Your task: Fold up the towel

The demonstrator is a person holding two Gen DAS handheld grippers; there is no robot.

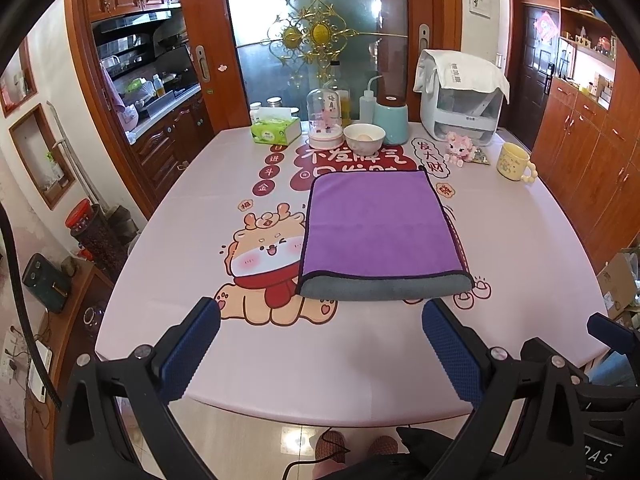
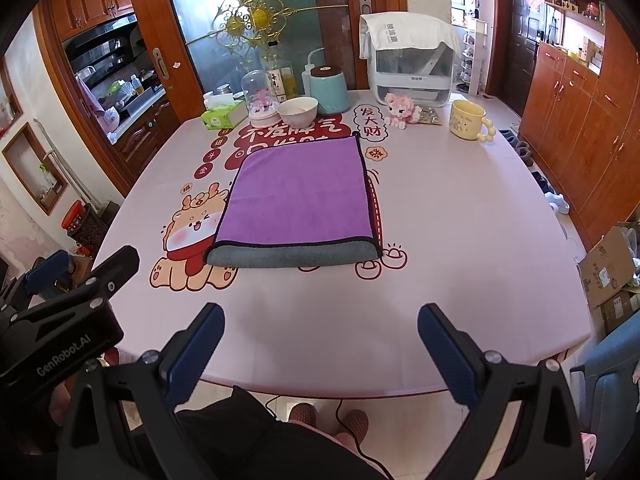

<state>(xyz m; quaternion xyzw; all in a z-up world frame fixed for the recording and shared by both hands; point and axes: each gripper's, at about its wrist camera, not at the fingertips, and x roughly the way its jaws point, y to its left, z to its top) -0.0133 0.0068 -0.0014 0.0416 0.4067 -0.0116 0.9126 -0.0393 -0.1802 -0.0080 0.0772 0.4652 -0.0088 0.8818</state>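
A purple towel (image 1: 380,226) lies folded on the pink table (image 1: 340,352), its grey underside showing as a rounded fold along the near edge and its dark-trimmed far edge toward the clutter at the back. The left gripper (image 1: 320,354) hangs above the table's near edge with its blue-padded jaws spread wide and nothing between them; the right gripper (image 2: 320,354) is held the same way just beside it, jaws wide and empty, well short of the towel (image 2: 298,200). Neither touches the cloth. The towel covers part of the red lettering printed on the table cover, with a cartoon dragon (image 1: 264,256) to its left. Behind it stand a white bowl (image 1: 364,138), a teal jar (image 1: 391,120), a glass dome (image 1: 324,120) and a green tissue box (image 1: 276,130); to the right, a pink plush toy (image 1: 460,150), a yellow mug (image 1: 514,162) and a white appliance (image 1: 462,104) draped with a cloth.
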